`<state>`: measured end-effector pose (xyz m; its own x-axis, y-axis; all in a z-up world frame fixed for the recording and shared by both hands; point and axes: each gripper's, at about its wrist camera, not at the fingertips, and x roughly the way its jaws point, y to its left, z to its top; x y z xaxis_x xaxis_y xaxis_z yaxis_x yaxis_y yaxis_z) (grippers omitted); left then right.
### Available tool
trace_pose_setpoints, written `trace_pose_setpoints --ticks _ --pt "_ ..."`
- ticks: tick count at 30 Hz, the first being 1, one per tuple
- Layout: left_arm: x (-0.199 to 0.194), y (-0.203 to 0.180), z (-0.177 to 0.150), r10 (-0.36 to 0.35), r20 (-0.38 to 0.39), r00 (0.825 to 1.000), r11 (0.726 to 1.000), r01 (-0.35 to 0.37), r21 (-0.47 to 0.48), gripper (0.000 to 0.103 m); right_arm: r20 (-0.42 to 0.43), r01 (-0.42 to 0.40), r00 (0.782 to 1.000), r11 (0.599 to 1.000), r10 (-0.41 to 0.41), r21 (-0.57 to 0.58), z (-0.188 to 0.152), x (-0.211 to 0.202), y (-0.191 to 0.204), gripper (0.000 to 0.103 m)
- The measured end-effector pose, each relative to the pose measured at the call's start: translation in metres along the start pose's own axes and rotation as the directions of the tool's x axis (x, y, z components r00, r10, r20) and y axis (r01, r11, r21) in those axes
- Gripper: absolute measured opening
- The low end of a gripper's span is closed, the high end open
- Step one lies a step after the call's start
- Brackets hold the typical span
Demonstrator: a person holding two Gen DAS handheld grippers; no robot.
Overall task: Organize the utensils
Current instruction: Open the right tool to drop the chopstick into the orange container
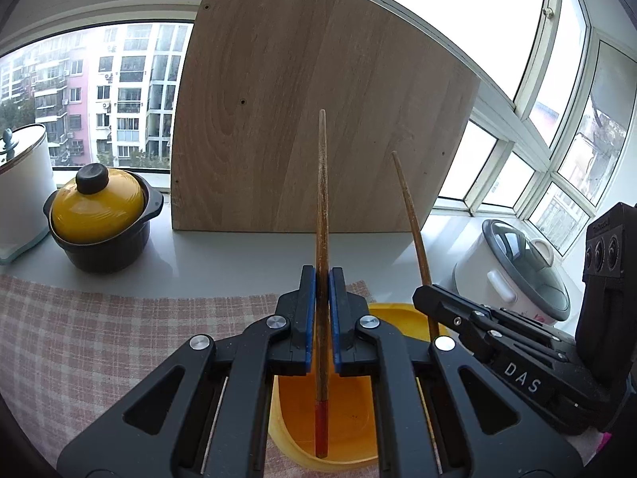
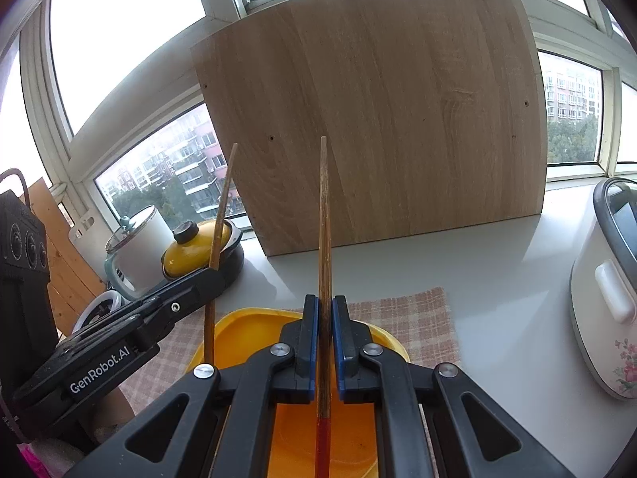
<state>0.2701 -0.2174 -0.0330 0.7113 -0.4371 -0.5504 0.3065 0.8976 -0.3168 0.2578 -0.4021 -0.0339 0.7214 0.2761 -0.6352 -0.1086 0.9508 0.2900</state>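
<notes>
- Left gripper [image 1: 322, 310] is pinching a wooden chopstick [image 1: 321, 207] between its blue pads, thin tip pointing up, red-painted end [image 1: 321, 424] hanging down inside the yellow container [image 1: 350, 430].
- Right gripper [image 2: 325, 334] is clamped on a second chopstick [image 2: 323, 219] the same way, also upright, its red end [image 2: 322, 446] down over that same yellow container [image 2: 247, 326].
- Both grippers sit close side by side; each shows in the other's view.
- The container rests on a pink checked cloth [image 1: 99, 338] on the white counter [image 2: 497, 263].
- Behind: a wooden board [image 1: 318, 99] leaning at the window, a yellow-lidded black pot [image 1: 99, 219] on the left, a white rice cooker [image 2: 605, 286] on the right.
</notes>
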Motion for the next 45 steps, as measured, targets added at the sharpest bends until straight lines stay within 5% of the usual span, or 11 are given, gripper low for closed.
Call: trace_pose_setpoints --ticks 13,16,26,34,36,37,39,45 --pt "-0.013 0.0 -0.009 -0.048 -0.07 0.996 0.998 0.051 0.028 0.006 -0.014 -0.017 1.0 0.999 0.018 0.037 -0.007 -0.012 -0.009 0.006" --pt "-0.019 0.0 -0.012 -0.032 -0.07 0.997 0.998 0.035 0.043 0.023 -0.009 -0.009 1.0 0.999 0.009 0.044 -0.008 -0.017 -0.009 0.03" --pt "-0.042 0.02 -0.022 0.01 -0.051 0.999 0.999 -0.008 0.037 0.023 0.011 0.017 1.0 0.999 -0.017 0.044 -0.017 -0.039 -0.005 0.033" --pt "-0.064 0.037 -0.029 0.025 -0.057 0.998 0.999 -0.024 0.027 0.023 0.059 0.013 0.998 0.998 -0.017 0.056 -0.028 -0.069 0.002 0.055" --pt "-0.071 0.04 -0.03 0.028 -0.056 0.998 0.999 -0.026 0.039 0.024 0.068 0.01 0.998 0.998 -0.014 0.057 -0.031 -0.077 0.004 0.067" --pt "-0.075 0.041 -0.031 0.016 -0.055 0.998 0.999 -0.013 0.044 0.028 0.071 0.008 0.997 0.998 -0.012 0.056 -0.033 -0.079 0.004 0.072" --pt "-0.086 0.044 -0.033 -0.012 -0.041 0.999 0.999 0.014 0.04 0.056 0.082 -0.009 0.997 0.999 0.005 0.046 -0.038 -0.086 0.008 0.093" --pt "-0.116 0.052 -0.042 0.012 -0.03 0.999 0.996 -0.009 0.09 0.059 0.097 0.0 0.995 1.0 0.0 -0.006 -0.054 -0.105 0.019 0.103"
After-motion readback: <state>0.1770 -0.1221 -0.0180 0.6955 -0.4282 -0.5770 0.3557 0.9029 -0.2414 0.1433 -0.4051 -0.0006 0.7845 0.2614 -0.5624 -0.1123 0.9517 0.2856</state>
